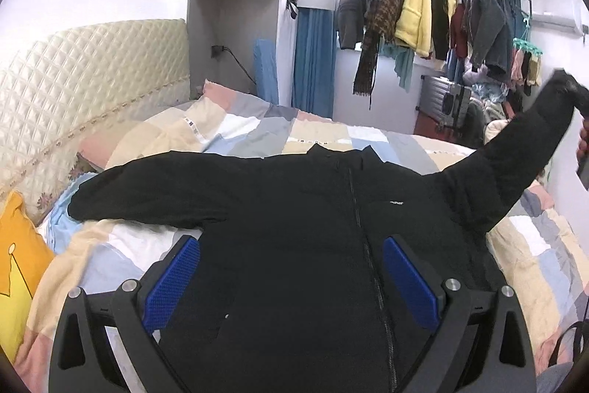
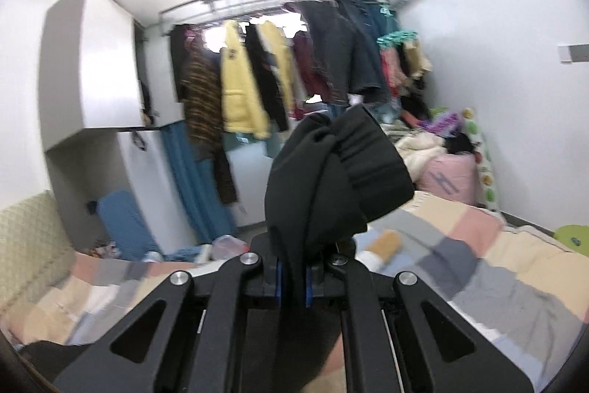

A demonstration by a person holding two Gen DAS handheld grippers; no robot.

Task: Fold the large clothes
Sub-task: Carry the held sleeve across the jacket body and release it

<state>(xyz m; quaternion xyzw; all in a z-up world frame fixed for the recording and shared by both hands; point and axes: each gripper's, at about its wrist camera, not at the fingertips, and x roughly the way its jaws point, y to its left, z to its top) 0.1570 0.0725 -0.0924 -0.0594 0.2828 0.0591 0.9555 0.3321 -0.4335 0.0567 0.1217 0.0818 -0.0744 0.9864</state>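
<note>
A black zip-up jacket lies front up on the patchwork bedspread, its left sleeve stretched flat to the left. My left gripper is open above the jacket's lower front, blue pads either side of the zipper. My right gripper is shut on the cuff of the right sleeve and holds it up off the bed. In the left wrist view that sleeve rises to the right edge, where the right gripper shows.
A quilted cream headboard stands at the left, with a yellow pillow beside it. A rack of hanging clothes fills the far side. A pile of clothes and a pink cushion lie past the bed's far right.
</note>
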